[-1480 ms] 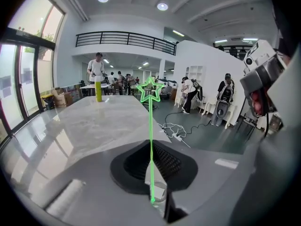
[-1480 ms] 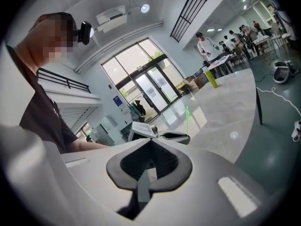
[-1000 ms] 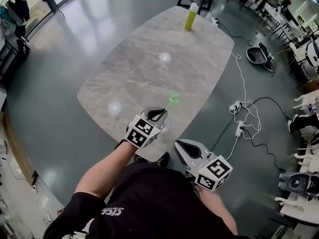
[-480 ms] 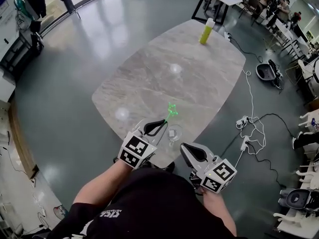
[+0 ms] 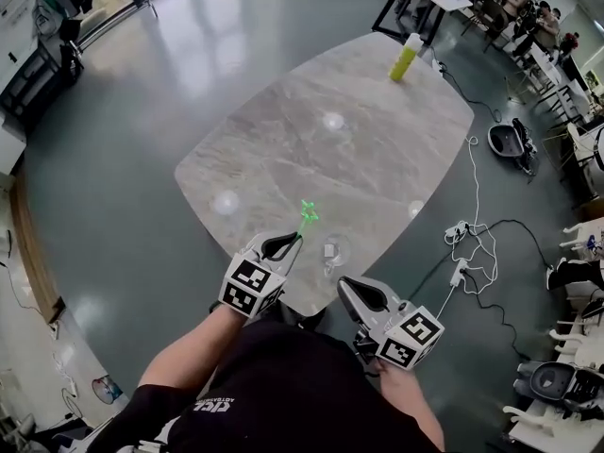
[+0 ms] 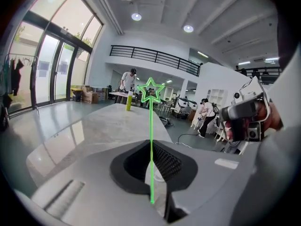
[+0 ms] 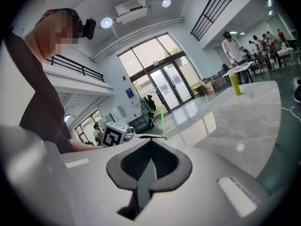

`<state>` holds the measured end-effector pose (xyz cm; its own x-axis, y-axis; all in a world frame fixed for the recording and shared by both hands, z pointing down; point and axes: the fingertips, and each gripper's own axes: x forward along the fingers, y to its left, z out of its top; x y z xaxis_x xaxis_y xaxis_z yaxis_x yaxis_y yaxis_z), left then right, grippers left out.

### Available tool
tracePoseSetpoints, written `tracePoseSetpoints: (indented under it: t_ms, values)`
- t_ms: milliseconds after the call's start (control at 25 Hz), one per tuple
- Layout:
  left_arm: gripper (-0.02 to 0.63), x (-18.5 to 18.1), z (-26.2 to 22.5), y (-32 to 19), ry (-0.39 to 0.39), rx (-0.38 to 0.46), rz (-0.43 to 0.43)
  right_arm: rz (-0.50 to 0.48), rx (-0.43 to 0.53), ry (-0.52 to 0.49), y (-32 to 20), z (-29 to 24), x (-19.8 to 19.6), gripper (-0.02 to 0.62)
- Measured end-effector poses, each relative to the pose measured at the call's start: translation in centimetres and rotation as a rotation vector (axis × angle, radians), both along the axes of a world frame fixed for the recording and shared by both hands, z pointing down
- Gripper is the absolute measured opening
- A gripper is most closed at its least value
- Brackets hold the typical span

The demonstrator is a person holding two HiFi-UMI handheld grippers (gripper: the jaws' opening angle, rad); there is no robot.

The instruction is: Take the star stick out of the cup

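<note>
Extraction is judged essentially complete. The left gripper (image 5: 286, 244) has its jaws closed on the lower shaft of the translucent bright green plastic stick with an outlined star head (image 6: 151, 135), which stands upright at centre frame in the left gripper view, star uppermost. In the head view the stick sits at lower centre, just left of the clear glass cup (image 5: 332, 251) and apart from it; nothing shows inside the cup. The cup stands upright near the lower edge of the grey marble-pattern table (image 5: 283, 140). The right gripper (image 5: 351, 289) hangs at lower right, off the table edge, jaws together with nothing between them. Outstanding, in my assessment: carrying the stick well clear, with no set-down place evident. The stick reads as thin, straight and undamaged.
</note>
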<state>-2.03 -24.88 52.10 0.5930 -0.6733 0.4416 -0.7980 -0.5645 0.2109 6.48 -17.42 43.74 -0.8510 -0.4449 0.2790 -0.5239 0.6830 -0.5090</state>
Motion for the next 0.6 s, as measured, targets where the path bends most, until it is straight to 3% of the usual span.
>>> tracePoseSetpoints:
  t_ms: [280, 600]
  values:
    - [0.015, 0.7, 7.5, -0.8, -0.033, -0.114, 0.052, 0.026, -0.092, 0.003, 0.9, 2.8, -0.3, 0.014]
    - [0.015, 2.6, 11.4, -2.5, -0.033, -0.164, 0.080, 0.057, -0.160, 0.017, 1.8, 5.1, 0.2, 0.014]
